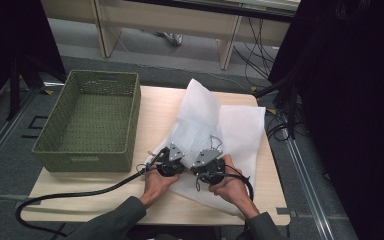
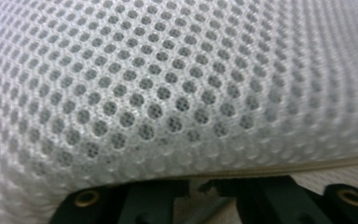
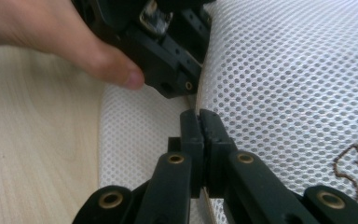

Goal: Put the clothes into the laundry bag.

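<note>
Your right claw (image 3: 199, 122) is clamped on the edge of the white mesh fabric (image 1: 240, 127), your left claw (image 1: 169, 161) just beside it with its grip hidden by mesh, right of the green basket (image 1: 87, 120); uneven pulling could slip the hem free.

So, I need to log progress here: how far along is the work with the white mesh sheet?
Early to midway, I would judge. Done: both grippers have hold of the white mesh sheet, the right gripper pinching its edge. In hand: the left gripper has lifted one flap upright. Left: the green basket holds nothing yet, if the sheet goes there.
</note>
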`<state>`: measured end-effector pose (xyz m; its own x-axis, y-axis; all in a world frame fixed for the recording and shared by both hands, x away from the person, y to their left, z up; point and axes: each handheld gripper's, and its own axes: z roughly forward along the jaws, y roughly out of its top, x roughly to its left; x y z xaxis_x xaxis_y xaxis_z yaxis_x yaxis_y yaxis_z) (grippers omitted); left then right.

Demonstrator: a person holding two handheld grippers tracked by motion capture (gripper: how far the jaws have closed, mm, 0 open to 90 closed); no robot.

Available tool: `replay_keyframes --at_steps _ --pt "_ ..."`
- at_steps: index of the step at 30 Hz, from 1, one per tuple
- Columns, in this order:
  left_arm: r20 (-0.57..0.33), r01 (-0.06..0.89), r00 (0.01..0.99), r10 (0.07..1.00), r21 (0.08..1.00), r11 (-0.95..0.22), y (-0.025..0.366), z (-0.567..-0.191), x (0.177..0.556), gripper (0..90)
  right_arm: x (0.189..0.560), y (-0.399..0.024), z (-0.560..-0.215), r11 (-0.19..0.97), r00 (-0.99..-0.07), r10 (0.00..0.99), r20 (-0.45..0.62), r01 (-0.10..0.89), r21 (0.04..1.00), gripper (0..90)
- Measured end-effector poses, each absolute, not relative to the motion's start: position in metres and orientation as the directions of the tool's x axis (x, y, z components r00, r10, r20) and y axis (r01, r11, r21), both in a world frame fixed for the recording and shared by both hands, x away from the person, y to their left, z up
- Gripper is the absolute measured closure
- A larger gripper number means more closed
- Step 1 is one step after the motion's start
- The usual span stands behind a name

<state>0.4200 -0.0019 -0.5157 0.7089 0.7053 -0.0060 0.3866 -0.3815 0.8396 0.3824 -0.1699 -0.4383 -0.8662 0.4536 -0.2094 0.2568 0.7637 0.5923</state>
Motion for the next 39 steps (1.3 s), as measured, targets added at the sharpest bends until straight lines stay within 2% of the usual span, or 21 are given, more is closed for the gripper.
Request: replay_keyframes --at_steps 4,7,9,12,13,15,17,21,26,31,33,35,39 --pt "-0.012 0.4 0.731 0.682 0.818 -0.414 0.009 -0.512 0.409 59.1 0.385 -0.17 -0.441 0.773 -0.879 0.432 -0.202 0.246 0.585 89.8" --pt "0.023 0.386 0.739 0.673 0.805 -0.452 0.021 -0.506 0.401 56.5 0.386 -0.171 -0.441 0.767 -0.869 0.444 -0.217 0.243 0.594 89.7" --pt "0.021 0.383 0.746 0.666 0.805 -0.454 0.025 -0.505 0.402 61.2 0.386 -0.17 -0.443 0.766 -0.871 0.444 -0.212 0.246 0.594 89.8" --pt "-0.013 0.416 0.752 0.659 0.785 -0.459 0.021 -0.509 0.406 73.4 0.385 -0.169 -0.442 0.768 -0.871 0.448 -0.2 0.26 0.586 89.8" --pt "-0.006 0.416 0.751 0.66 0.781 -0.465 0.019 -0.512 0.408 77.0 0.388 -0.169 -0.442 0.789 -0.885 0.412 -0.215 0.229 0.57 89.7" --pt "0.01 0.413 0.748 0.664 0.776 -0.477 0.015 -0.514 0.414 83.8 0.386 -0.169 -0.443 0.781 -0.878 0.435 -0.199 0.259 0.568 89.8" --pt "-0.029 0.443 0.721 0.692 0.787 -0.429 0.01 -0.517 0.42 86.3 0.387 -0.169 -0.444 0.782 -0.882 0.427 -0.199 0.249 0.572 89.8" --pt "-0.015 0.436 0.692 0.722 0.806 -0.4 -0.002 -0.517 0.43 86.2 0.388 -0.167 -0.447 0.797 -0.883 0.418 -0.215 0.243 0.553 89.8" --pt "-0.011 0.427 0.714 0.7 0.799 -0.423 0.001 -0.517 0.427 78.4 0.39 -0.167 -0.448 0.794 -0.883 0.425 -0.198 0.259 0.55 89.8" --pt "-0.004 0.417 0.752 0.659 0.777 -0.471 0.017 -0.509 0.41 64.9 0.394 -0.165 -0.456 0.789 -0.882 0.439 -0.171 0.287 0.544 89.7" --pt "-0.029 0.429 0.752 0.659 0.78 -0.455 0.024 -0.505 0.405 62.9 0.397 -0.166 -0.46 0.794 -0.883 0.436 -0.173 0.288 0.535 89.7" --pt "-0.003 0.414 0.757 0.653 0.776 -0.476 0.032 -0.5 0.4 60.5 0.399 -0.165 -0.463 0.799 -0.883 0.436 -0.175 0.291 0.526 89.7" --pt "-0.015 0.421 0.756 0.654 0.777 -0.468 0.048 -0.492 0.392 58.1 0.402 -0.166 -0.472 0.827 -0.878 0.435 -0.199 0.302 0.474 89.7"
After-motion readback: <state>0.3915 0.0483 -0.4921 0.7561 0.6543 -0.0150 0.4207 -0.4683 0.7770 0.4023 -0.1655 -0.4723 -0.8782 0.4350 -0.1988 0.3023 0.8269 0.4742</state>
